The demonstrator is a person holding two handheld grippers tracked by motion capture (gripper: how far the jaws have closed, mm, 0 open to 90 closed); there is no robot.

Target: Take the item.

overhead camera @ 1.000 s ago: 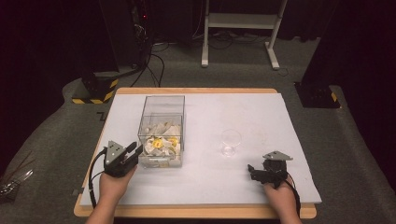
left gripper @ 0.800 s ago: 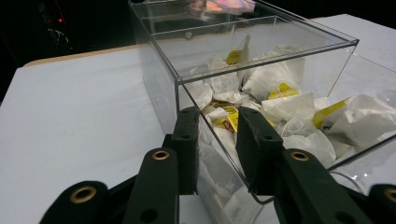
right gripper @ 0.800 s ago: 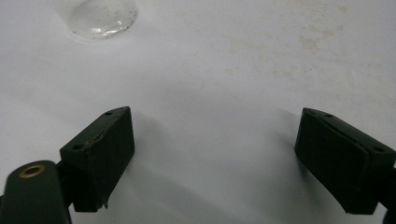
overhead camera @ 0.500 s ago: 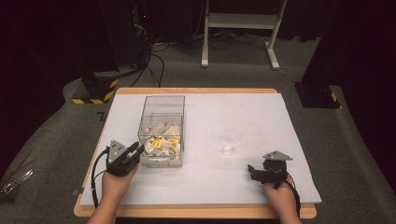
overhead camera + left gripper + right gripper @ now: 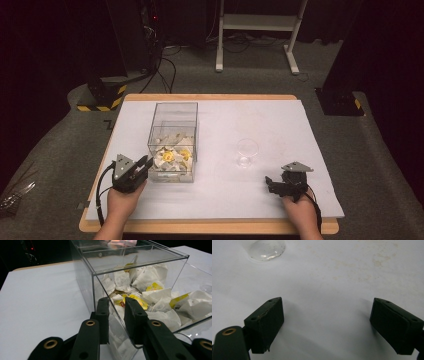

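From the high view, your left tool [image 5: 141,166] sits at the near left corner of the clear box [image 5: 173,141], with your left hand [image 5: 122,200] behind it near the table's front edge. The box stands on the white sheet that covers the table [image 5: 300,125], left of centre, and holds a heap of white and yellow paper packets [image 5: 170,157]. To the right of the box, well apart from it, a small clear glass [image 5: 247,152] stands on the sheet. Your right tool [image 5: 272,184] rests low at the near right part of the table, nearer to you than the glass and to its right, with your right hand [image 5: 299,210] behind it.

In the left gripper view, your left tool [image 5: 117,317] has its two black jaws drawn close, one on each side of the box's near wall [image 5: 107,285] at the corner. The left jaw lies outside the box and the right jaw inside; whether the pads press the wall I cannot tell for certain, though the gap looks no wider than the wall. The packets [image 5: 150,297] fill the lower part of the box just beyond the jaws.

In the right gripper view, your right tool [image 5: 325,323] has its jaws spread wide over bare white sheet, with nothing between them. The glass [image 5: 265,248] shows at the upper left, well ahead of the jaws.
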